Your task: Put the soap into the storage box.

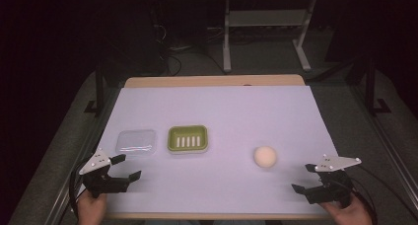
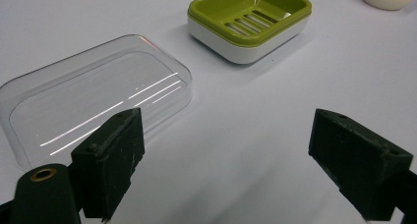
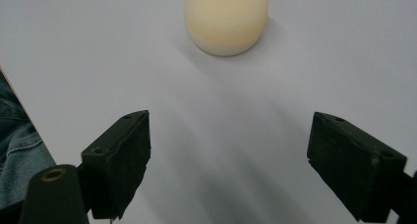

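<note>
High view: we see a clear plastic lid [image 1: 136, 141], a green slotted soap dish [image 1: 188, 138] and a round cream soap [image 1: 265, 156] on the white table sheet [image 1: 222, 111]. Left gripper [image 1: 125, 168] and right gripper [image 1: 304, 178] sit near the front edge, jaws spread, empty.

Left gripper view: the glossy lid [image 2: 93, 101] lies just ahead-left.

Right gripper view: the matte soap [image 3: 226, 18] lies ahead, bare sheet between.

Right claw [image 3: 228, 170] with jaws spread wide and empty, cream round ball [image 3: 226, 18] ahead on the white table [image 3: 344, 62], blue denim [image 3: 17, 145] at left edge
</note>
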The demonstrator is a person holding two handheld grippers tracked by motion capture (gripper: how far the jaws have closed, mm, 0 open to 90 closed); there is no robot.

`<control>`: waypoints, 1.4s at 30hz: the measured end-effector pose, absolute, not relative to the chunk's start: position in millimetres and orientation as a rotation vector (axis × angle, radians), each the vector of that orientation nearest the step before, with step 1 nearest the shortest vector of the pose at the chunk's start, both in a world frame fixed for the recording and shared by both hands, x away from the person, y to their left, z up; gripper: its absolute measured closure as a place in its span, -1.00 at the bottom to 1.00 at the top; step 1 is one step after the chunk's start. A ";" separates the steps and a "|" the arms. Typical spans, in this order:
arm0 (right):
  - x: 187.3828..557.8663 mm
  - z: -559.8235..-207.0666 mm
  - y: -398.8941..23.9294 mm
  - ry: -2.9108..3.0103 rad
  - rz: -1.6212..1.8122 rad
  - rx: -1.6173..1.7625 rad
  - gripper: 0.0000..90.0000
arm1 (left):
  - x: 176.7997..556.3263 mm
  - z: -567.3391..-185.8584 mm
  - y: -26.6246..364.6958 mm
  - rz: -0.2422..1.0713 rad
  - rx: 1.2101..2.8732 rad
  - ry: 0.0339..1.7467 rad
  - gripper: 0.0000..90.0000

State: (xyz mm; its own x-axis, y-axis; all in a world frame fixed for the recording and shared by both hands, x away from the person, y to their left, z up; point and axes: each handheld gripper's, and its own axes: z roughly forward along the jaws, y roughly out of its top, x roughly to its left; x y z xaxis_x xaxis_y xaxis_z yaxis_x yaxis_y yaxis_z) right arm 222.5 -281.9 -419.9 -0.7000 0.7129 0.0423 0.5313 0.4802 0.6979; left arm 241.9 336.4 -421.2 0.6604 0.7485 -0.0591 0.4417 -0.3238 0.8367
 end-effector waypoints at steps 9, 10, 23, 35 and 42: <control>232.3 -410.1 -279.4 2.494 1.012 1.061 -0.65 | 241.2 -419.7 336.9 0.437 1.966 0.924 -0.71; 236.3 -407.3 -277.9 2.499 1.016 1.053 -0.65 | 241.3 -419.8 336.9 0.436 1.964 0.927 -0.71; 266.0 -398.0 -253.1 2.581 0.975 1.000 -0.65 | 241.2 -419.4 337.4 0.433 1.966 0.921 -0.71; 289.4 -392.7 -232.7 2.662 0.913 0.941 -0.66 | 241.9 -419.2 340.4 0.443 1.956 0.925 -0.71; 307.1 -389.7 -215.7 2.719 0.840 0.903 -0.65 | 241.6 -419.2 341.2 0.441 1.955 0.932 -0.72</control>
